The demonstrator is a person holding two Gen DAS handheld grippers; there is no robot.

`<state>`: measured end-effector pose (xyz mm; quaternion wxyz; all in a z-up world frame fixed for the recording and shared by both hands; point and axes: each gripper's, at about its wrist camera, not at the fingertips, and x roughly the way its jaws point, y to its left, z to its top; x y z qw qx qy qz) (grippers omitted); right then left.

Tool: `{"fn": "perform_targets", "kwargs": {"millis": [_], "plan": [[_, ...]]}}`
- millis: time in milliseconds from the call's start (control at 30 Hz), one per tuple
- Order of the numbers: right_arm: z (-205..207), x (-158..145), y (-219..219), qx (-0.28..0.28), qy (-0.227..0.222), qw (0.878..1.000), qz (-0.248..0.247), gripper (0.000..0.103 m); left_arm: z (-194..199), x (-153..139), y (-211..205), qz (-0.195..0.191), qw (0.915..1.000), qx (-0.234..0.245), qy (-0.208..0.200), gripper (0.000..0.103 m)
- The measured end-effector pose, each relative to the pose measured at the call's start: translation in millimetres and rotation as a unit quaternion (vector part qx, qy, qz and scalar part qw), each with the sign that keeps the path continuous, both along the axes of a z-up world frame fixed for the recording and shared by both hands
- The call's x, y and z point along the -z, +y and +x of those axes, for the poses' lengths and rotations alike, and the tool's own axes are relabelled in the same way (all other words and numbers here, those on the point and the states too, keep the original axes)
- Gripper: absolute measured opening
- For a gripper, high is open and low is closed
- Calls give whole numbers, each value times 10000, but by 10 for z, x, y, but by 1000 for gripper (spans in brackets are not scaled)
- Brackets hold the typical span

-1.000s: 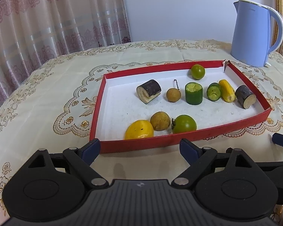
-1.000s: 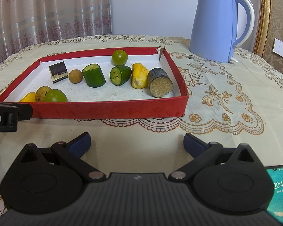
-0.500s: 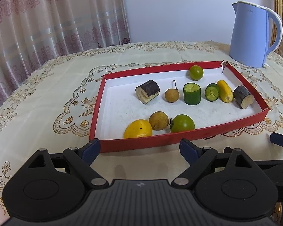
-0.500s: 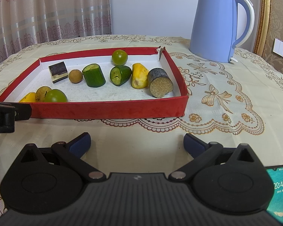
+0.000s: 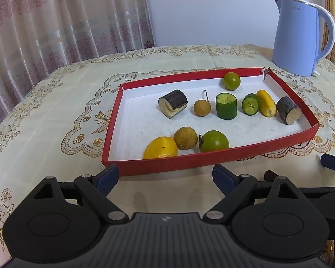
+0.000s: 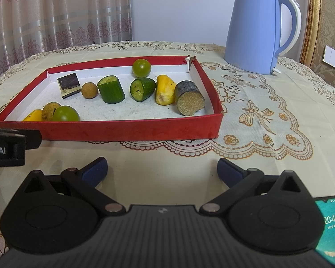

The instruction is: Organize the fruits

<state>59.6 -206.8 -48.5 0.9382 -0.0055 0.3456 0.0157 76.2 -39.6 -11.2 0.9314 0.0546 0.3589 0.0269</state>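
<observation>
A red tray with a white floor holds several fruit and vegetable pieces. At its front left lie a yellow fruit, a brown round fruit and a green persimmon. Further back are a dark cut piece, a small brown longan, a cucumber chunk, a second cucumber piece, a yellow piece, a dark cylinder and a green tomato. My left gripper is open and empty before the tray. My right gripper is open and empty.
A blue electric kettle stands behind the tray's right corner. A lace tablecloth covers the table. A curtain hangs at the back left. A phone lies at the lower right in the right wrist view.
My left gripper has drawn back and lifted slightly, so the tray looks a little farther away. The right gripper has not moved. Nothing was taken hold of.
</observation>
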Motion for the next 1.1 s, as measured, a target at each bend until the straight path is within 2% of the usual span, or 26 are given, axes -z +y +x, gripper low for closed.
{"fn": "perform_targets", "kwargs": {"millis": [1100], "plan": [[-1,1,0,1,-2,10000,0,103,-9,-6,74,-66,10000,-50,-24,91]]}}
